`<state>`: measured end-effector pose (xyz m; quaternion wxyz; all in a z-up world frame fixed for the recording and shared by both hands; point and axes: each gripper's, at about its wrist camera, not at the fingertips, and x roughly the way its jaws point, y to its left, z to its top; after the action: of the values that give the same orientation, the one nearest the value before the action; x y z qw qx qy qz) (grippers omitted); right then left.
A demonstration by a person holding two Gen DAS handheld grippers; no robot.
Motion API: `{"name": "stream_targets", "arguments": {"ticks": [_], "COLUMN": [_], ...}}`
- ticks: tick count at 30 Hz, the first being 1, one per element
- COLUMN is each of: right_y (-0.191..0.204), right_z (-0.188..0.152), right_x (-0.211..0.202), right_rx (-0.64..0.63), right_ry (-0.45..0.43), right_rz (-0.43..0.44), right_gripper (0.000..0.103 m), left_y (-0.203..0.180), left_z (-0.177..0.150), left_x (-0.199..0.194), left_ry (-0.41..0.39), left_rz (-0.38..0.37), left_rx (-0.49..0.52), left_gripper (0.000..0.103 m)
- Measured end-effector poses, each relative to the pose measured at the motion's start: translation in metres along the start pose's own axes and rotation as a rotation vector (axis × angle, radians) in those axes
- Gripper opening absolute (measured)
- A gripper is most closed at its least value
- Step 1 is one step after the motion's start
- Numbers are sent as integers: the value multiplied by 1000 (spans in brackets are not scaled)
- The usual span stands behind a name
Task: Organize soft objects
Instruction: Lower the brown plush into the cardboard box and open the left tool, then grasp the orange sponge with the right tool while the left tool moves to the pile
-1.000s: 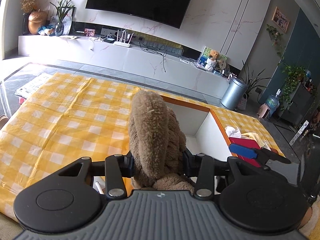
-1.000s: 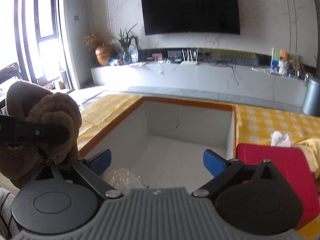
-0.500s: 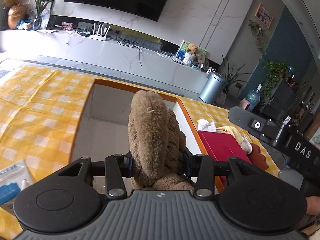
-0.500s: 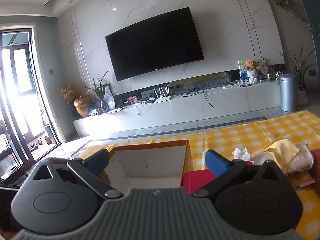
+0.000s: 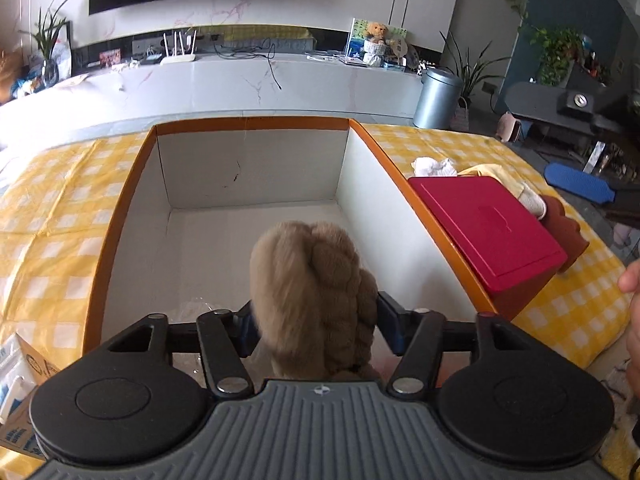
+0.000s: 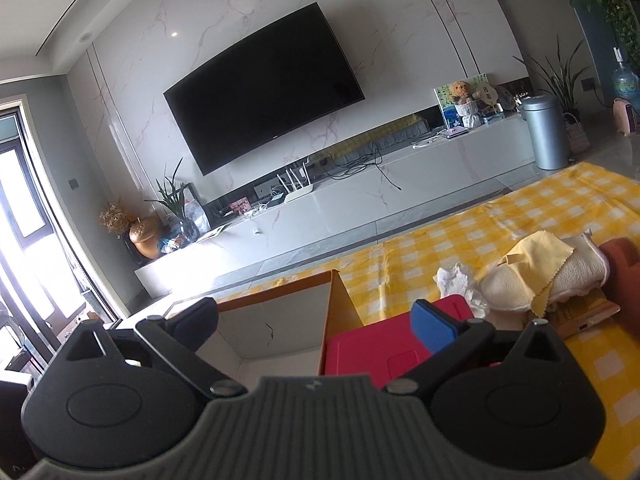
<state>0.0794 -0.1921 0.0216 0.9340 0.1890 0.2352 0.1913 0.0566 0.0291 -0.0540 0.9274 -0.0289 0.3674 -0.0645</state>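
My left gripper (image 5: 316, 328) is shut on a brown plush toy (image 5: 312, 288) and holds it over the open white box with an orange rim (image 5: 256, 126). The box's white floor shows beyond the toy. My right gripper (image 6: 316, 324) is open and empty, raised to the right of the box (image 6: 280, 284); it also shows at the right edge of the left wrist view (image 5: 580, 180). A cream soft item under a yellow cloth (image 6: 544, 264) and a crumpled white tissue (image 6: 456, 280) lie on the yellow checked tablecloth (image 6: 520, 208).
A red lidded box (image 5: 488, 228) stands against the box's right side. A brown object (image 5: 568, 228) lies beside it. A packet (image 5: 16, 380) lies at the left front. A TV wall, low cabinet and grey bin (image 5: 436, 98) are behind the table.
My left gripper has swung over the box and tipped down with the toy. My right gripper has risen and tilted, moving to the right, away from the box.
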Motion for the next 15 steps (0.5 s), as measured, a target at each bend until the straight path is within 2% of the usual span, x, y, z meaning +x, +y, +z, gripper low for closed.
{"name": "stream_targets", "arguments": {"ticks": [2, 4, 5, 7, 10, 15], "right_y": [-2, -2, -2, 0, 0, -1], "right_z": [0, 0, 0, -1, -2, 1], "right_x": [-2, -3, -2, -4, -5, -10], "right_rx": [3, 3, 3, 1, -9, -13], "right_ry": [4, 5, 5, 2, 5, -2], "right_rz": [0, 0, 1, -4, -4, 0], "right_gripper": [101, 101, 101, 101, 101, 100], "left_y": [-8, -15, -17, -19, -19, -16], "left_z": [-4, -7, -6, -5, -2, 4], "left_x": [-8, -16, -17, -19, -27, -41], "left_ry": [-57, -110, -111, -98, -128, -187], "left_rz": [45, 75, 79, 71, 49, 85], "left_rx": [38, 90, 107, 103, 84, 48], "left_gripper": [94, 95, 96, 96, 96, 96]}}
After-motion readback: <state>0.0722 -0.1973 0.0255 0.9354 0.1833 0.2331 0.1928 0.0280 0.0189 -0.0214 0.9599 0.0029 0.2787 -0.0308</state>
